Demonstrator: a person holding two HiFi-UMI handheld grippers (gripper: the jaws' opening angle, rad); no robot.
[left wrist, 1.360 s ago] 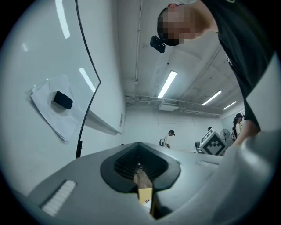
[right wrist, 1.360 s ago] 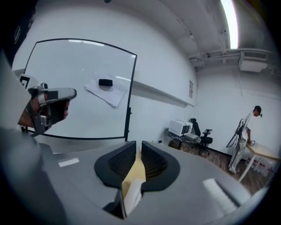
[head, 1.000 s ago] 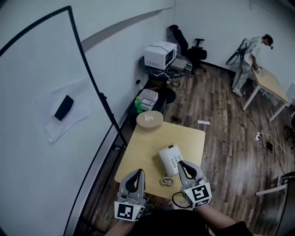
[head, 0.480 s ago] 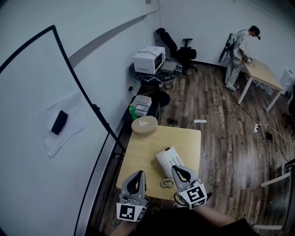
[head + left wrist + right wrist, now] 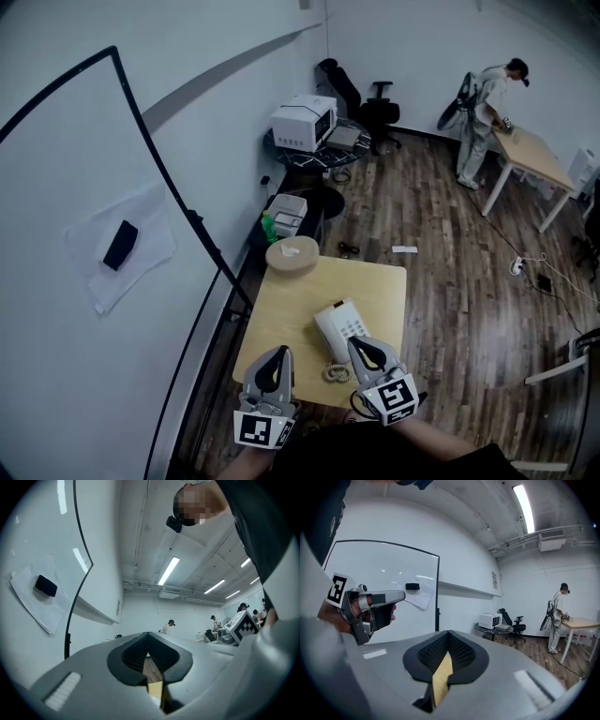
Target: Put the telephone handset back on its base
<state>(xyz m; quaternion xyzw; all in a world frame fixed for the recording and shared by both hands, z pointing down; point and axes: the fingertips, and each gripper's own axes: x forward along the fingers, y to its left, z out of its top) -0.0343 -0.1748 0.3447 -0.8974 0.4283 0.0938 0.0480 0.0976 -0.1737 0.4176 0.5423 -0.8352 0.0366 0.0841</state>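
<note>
Both claws are closed on nothing. The left gripper (image 5: 276, 361) waits idle over the near left edge of the table (image 5: 291, 298), and the right gripper (image 5: 364, 352) hovers just near of the telephone base (image 5: 339, 326), seemingly placed to work there. The handset probably lies along the base's left side, with its coiled cord (image 5: 335, 372) slack toward the near edge, though the head view is too small to be sure.

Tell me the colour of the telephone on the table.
White. The telephone shows best in the head view.
</note>
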